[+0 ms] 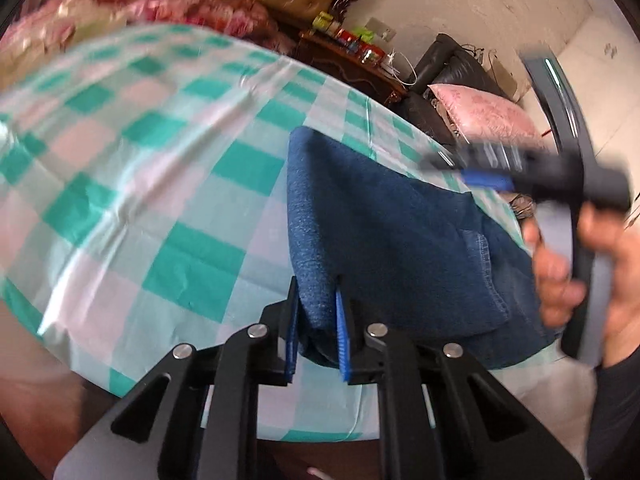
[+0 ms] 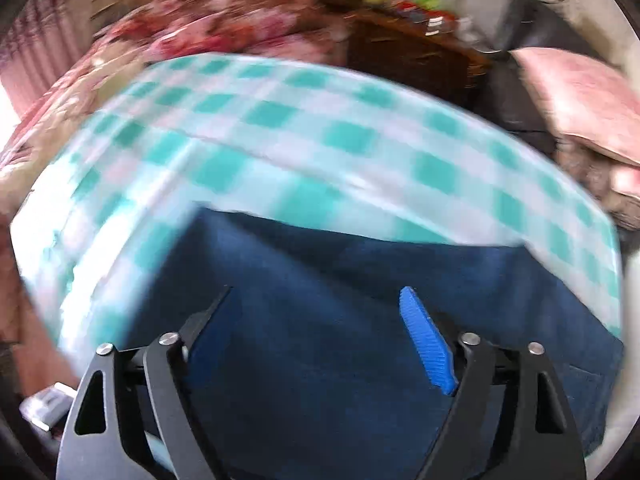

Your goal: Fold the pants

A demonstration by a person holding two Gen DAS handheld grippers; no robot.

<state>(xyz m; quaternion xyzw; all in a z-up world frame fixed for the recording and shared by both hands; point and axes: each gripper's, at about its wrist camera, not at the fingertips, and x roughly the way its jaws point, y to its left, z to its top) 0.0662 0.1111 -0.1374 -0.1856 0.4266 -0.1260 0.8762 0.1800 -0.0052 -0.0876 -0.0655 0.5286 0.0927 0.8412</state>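
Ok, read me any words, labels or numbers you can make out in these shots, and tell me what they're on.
None can be read.
Colourful boxes on the wooden nightstand: print too small and blurred.
Jeans: no label showing.
Checked bedsheet: pattern only, no text.

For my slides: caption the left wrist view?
Left gripper clamps the folded jeans on a green-checked sheet; right gripper hovers above.

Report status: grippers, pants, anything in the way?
Left gripper shut on pants, pinching the folded edge. Right gripper open above the denim, holding nothing. Pants lie folded on the checked sheet. Nothing blocking.
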